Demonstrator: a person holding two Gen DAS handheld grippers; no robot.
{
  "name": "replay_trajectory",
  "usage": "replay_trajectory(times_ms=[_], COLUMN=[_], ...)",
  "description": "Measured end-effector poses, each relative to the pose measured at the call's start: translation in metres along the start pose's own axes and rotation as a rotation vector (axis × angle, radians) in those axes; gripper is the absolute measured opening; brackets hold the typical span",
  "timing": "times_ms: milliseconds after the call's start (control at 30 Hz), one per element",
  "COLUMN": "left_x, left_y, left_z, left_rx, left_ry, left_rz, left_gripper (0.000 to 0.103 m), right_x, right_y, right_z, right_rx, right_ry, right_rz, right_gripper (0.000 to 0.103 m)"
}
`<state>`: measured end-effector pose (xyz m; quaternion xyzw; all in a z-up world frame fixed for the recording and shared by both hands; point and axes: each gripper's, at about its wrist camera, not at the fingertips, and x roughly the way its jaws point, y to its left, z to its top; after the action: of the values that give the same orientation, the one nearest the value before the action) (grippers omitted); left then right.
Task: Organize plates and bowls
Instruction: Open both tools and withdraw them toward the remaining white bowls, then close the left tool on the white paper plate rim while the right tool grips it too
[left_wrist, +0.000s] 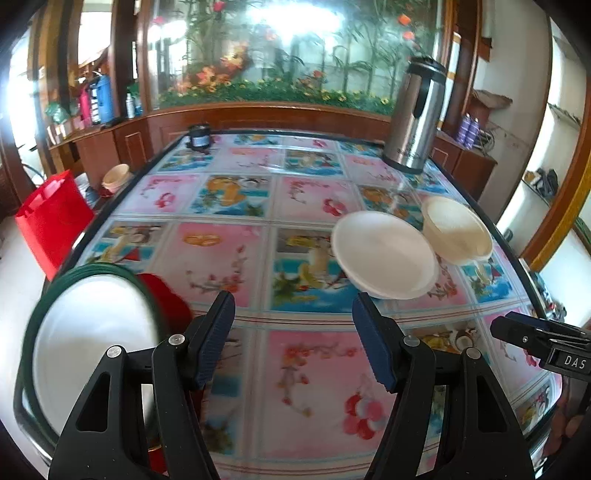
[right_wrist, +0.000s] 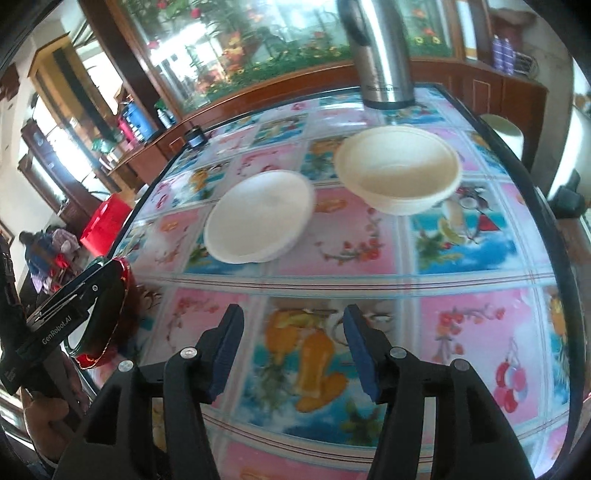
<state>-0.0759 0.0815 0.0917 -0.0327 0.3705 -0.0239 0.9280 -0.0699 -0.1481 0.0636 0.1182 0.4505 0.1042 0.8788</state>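
Observation:
A white foam bowl (left_wrist: 384, 254) (right_wrist: 258, 218) stands on the patterned table, with a stack of cream bowls (left_wrist: 456, 230) (right_wrist: 400, 170) just right of it. At the near left edge lies a white plate with a green rim (left_wrist: 92, 332), and a red dish (left_wrist: 166, 299) (right_wrist: 114, 317) shows beside it. My left gripper (left_wrist: 293, 332) hangs open over bare tabletop, nearer than the white bowl, nothing between its blue pads. My right gripper (right_wrist: 293, 343) is open and empty too, short of both bowls.
A steel thermos (left_wrist: 415, 122) (right_wrist: 380, 55) stands at the table's far right. A small dark jar (left_wrist: 199, 136) sits at the far left edge. A red bag (left_wrist: 51, 218) stands on the floor left of the table. A wooden cabinet with a painted glass panel runs behind.

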Motion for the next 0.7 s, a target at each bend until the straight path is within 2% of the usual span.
replay_trajectory(times_ms=[233,700], left_x=[0.024,0.07], left_y=[-0.017,-0.024], left_z=[0.009,0.033], left_rx=[0.005,-0.004], left_ry=[0.03,0.076], left_rz=[-0.011,-0.003], left_gripper=[0.067,0.067], right_x=[0.011,0.053], right_y=[-0.011,0.001], right_z=[0.009,0.043], right_rx=[0.023,-0.014], right_ry=[0.015,0.065], right_rz=[0.011,0.03], right_gripper=[0.058,0.059])
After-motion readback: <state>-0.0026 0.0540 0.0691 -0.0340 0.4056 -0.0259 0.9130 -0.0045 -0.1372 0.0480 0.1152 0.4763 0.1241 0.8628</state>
